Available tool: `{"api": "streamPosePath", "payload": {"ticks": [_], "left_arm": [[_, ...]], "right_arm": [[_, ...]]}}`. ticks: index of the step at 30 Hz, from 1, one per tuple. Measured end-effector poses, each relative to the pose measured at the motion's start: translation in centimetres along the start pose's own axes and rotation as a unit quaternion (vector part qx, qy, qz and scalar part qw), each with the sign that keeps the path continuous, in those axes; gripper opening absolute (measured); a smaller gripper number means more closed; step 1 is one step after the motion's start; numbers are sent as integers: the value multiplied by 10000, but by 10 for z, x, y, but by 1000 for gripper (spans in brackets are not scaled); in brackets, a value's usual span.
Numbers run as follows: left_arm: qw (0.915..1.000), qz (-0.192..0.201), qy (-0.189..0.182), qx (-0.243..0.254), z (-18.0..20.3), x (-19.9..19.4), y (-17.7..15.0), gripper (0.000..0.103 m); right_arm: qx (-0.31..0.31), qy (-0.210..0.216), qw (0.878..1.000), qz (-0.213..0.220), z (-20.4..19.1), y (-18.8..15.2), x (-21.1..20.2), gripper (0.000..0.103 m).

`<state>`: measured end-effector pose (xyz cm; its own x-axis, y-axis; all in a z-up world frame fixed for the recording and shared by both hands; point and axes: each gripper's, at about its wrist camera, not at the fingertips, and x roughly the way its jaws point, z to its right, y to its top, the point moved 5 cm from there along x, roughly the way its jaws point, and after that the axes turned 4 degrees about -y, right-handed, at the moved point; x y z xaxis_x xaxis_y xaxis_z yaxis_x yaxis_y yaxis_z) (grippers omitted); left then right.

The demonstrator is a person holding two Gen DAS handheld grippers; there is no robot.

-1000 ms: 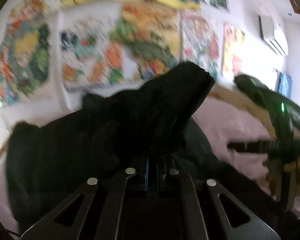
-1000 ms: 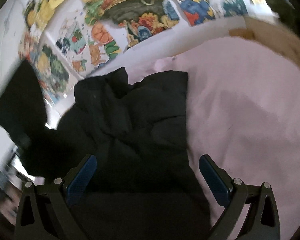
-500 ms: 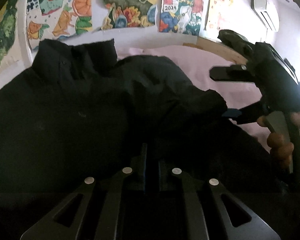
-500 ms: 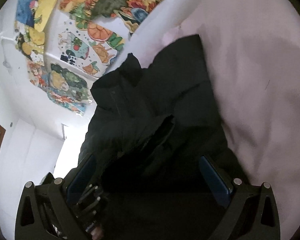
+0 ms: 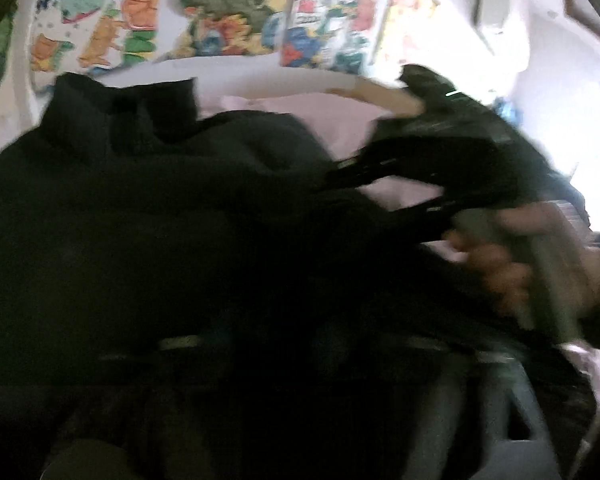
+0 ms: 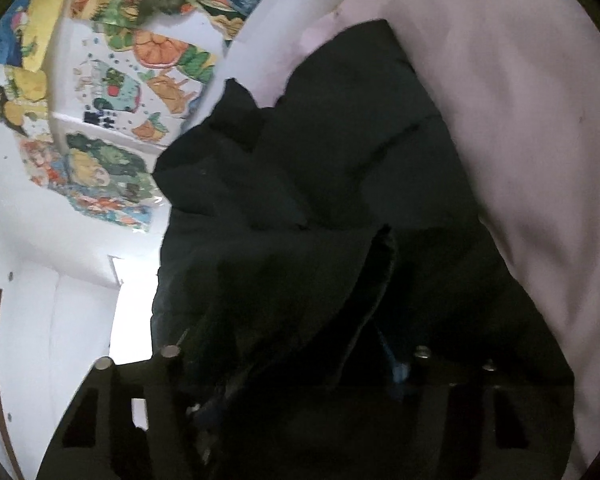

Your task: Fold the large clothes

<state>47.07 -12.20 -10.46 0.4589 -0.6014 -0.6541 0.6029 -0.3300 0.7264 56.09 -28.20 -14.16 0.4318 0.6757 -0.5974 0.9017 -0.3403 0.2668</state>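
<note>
A large black padded jacket [image 6: 340, 152] lies on a pink bedsheet [image 6: 520, 100], collar toward the wall. In the left wrist view the jacket [image 5: 140, 220] fills the frame, and my left gripper [image 5: 260, 340] is a dark blur over it; I cannot tell how its jaws stand. My right gripper [image 5: 364, 196] shows there at right, held by a hand, jaws apart over the jacket's right side. In the right wrist view the right gripper [image 6: 292, 356] has its fingers spread, with a raised fold of black fabric [image 6: 376, 272] between them.
Colourful posters [image 5: 228, 12] cover the white wall behind the bed. A wooden bed edge [image 5: 380, 92] runs at the far right. A wall air conditioner [image 5: 496, 8] hangs at upper right. Bare pink sheet lies to the jacket's right.
The left gripper has swung down onto the jacket and the view has gone blurred. The right gripper has moved in over the jacket's side, and a fold of fabric now stands between its fingers.
</note>
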Motion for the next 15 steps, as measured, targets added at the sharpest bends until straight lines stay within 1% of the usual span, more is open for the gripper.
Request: {"api": "streamPosePath", "payload": {"ticks": [1,3,4,7,8,10,12,13,15], "left_arm": [[9999,120,-12,63,4,-6,0,97],[9998,164,34,143,9,-13,0,96],[9998,191,38,86,8,-17,-1,96],[9990,310,-52,-314,4,-36,-4,96],[9982,371,-34,-468,1,-45,-4,96],[9968,431,103,-669,-4,-62,-5,96],[9941,555,430,-823,-14,-84,-5,96],[9915,647,710,-883,-22,-98,-5,96],[9853,783,1170,-969,-37,-117,-7,96]], "right_arm": [[25,-53,10000,4,3,0,1,50],[74,-108,9999,27,8,1,0,42],[105,-113,9999,23,10,1,0,41],[107,-134,9999,11,12,2,0,40],[80,-168,9998,1,12,1,0,38],[-12,-299,9996,18,9,1,-1,29],[-137,-421,9990,98,2,3,-6,11],[-283,-476,9982,210,-6,5,-11,10],[-865,-751,9920,538,-29,11,-25,8]]}}
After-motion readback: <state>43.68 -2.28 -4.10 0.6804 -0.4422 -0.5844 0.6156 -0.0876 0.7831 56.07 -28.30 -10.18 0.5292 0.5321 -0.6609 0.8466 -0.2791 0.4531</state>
